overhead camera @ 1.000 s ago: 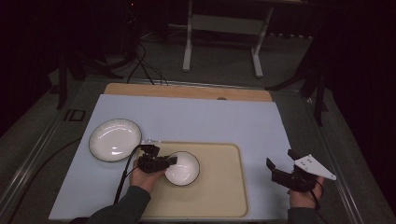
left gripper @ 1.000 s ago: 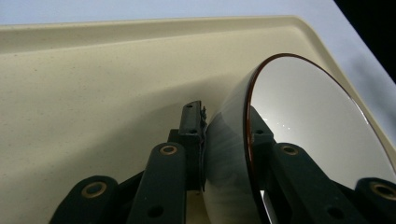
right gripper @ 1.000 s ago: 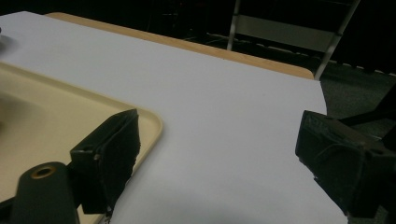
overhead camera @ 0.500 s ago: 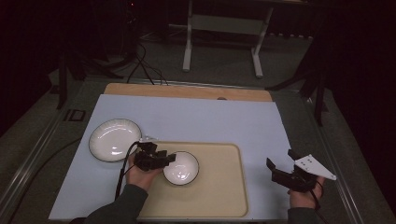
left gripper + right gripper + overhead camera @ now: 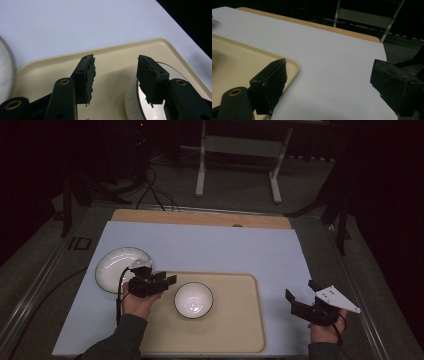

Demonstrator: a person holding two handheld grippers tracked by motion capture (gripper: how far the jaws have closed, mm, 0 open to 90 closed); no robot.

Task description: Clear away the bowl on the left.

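Observation:
A white bowl with a dark rim sits on the left part of a beige tray. My left gripper hovers open just left of the bowl, apart from it, over the tray's left edge. In the left gripper view the left gripper has nothing between its jaws, and the bowl lies low behind the right jaw on the tray. A white plate rests on the table left of the tray. My right gripper stands open over the table's right front corner; in its own view the right gripper is empty.
The white tabletop has a wooden strip along its far edge. A metal stand and cables lie on the floor beyond. The tray's corner shows at left in the right gripper view.
My left gripper has let go of the bowl's rim and drawn back to the left, now open. The bowl stays on the tray. The right gripper has not moved.

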